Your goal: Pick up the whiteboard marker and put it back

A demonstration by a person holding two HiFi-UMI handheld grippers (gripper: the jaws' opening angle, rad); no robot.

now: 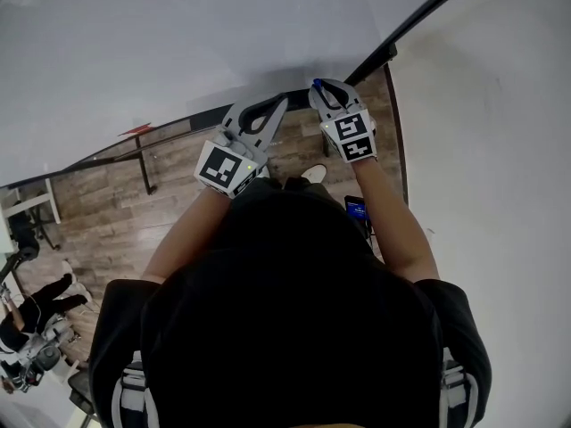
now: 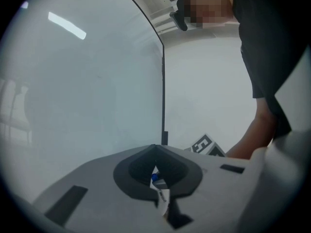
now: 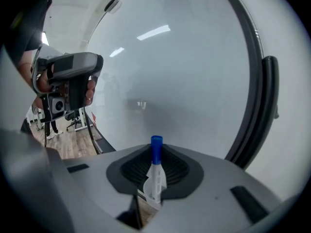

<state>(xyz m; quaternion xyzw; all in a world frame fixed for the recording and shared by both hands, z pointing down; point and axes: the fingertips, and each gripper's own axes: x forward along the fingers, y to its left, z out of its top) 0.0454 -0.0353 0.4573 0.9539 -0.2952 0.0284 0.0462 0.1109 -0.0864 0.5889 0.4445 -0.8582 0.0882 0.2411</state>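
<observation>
The whiteboard marker (image 3: 156,171) is white with a blue cap (image 1: 318,86). It stands upright between the pads of my right gripper (image 1: 325,89), which is shut on its barrel just in front of the whiteboard (image 1: 178,43), near the board's right frame. My left gripper (image 1: 280,105) hangs a little to the left of it, with its fingertips together and nothing in them. Through the slit between the left jaws the marker (image 2: 158,183) shows beyond them. In the right gripper view the left gripper (image 3: 68,76) is off to the left, in a hand.
A dark rail (image 1: 205,116) runs along the bottom edge of the whiteboard. The board's black right frame (image 3: 257,106) stands beside a white wall (image 1: 500,105). Wooden floor (image 1: 107,212) lies below. Another person (image 1: 27,319) and office chairs are at the far left.
</observation>
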